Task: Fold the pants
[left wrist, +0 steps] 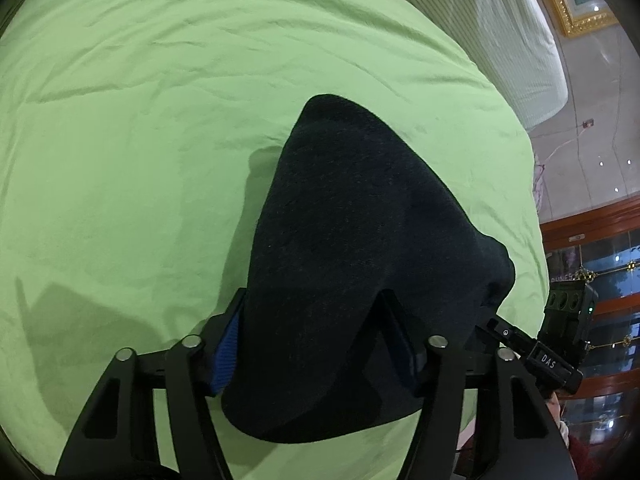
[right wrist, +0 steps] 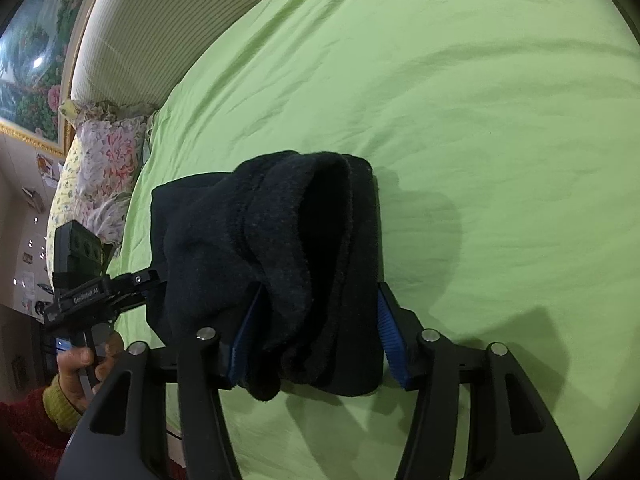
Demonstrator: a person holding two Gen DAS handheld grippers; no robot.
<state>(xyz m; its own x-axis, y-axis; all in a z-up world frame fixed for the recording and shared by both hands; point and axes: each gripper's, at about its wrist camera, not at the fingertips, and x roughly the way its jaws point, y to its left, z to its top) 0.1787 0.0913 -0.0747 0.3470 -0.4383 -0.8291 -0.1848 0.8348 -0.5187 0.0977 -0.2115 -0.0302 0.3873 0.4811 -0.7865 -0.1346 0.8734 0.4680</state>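
The pants (left wrist: pixel 352 264), a dark folded bundle of thick fabric, are lying on the green bedsheet (left wrist: pixel 140 140), held at two sides by the two grippers.

Left gripper (left wrist: pixel 316 356): the bundle is sitting between its two fingers. The blue pad (left wrist: pixel 228 356) of one finger is lying against the fabric on one side; the other finger is largely covered by cloth draping over it. The fingers are standing partly apart, clamped on the thickness of the pants. In the left wrist view the fabric is rising to a rounded peak ahead of the fingers and is casting a shadow on the sheet.

Right gripper (right wrist: pixel 316 336): the layered, open edge of the pants (right wrist: pixel 280 256) is passing between its fingers. Both blue pads (right wrist: pixel 390 336) are touching the cloth, one on each side, so this gripper is also clamped on the pants with the fingers partly apart. A loose lower edge of fabric is hanging just below the pads.

In the right wrist view the left gripper (right wrist: pixel 156 280) is showing at the far side of the bundle, gripped by a hand (right wrist: pixel 84 368) with a yellow cuff and a red sleeve (right wrist: pixel 24 432). A floral pillow (right wrist: pixel 104 160) is lying at the head of the bed beside a striped headboard (right wrist: pixel 132 32). A gold-framed painting (right wrist: pixel 28 48) is hanging on the wall.
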